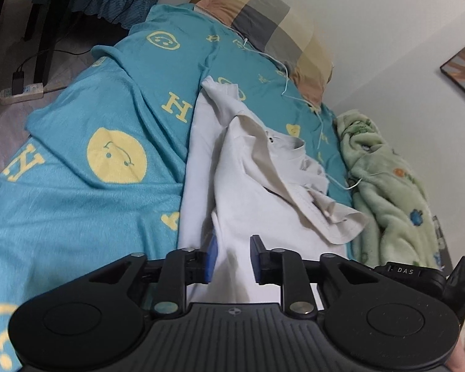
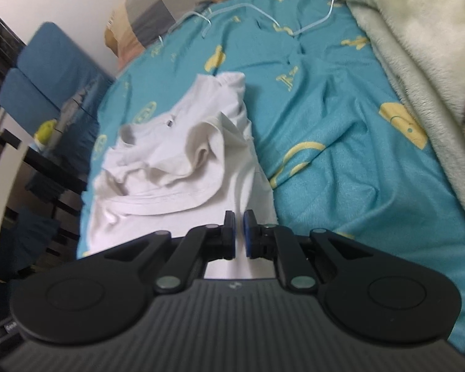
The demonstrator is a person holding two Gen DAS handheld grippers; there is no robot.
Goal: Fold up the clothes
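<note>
White T-shirt [image 1: 251,192] lies on teal smiley bedspread [image 1: 108,117], one side already thrown over body, upper part rumpled. Pillow [image 1: 272,21] beyond it, green fleece blanket [image 1: 384,173] beside it.

Left gripper [image 1: 232,259]: jaws parted, hem fabric lying between blue pads; grip not closed.

Right gripper [image 2: 239,234]: jaws nearly together over lower edge; whether cloth is pinched, cannot tell.

Judgement: mid-fold, grasping hem. Next move calls for both grips firm, then carrying hem toward collar [image 2: 145,127].

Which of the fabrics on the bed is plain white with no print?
The T-shirt, by both grippers; the teal sheet and green blanket are patterned.
</note>
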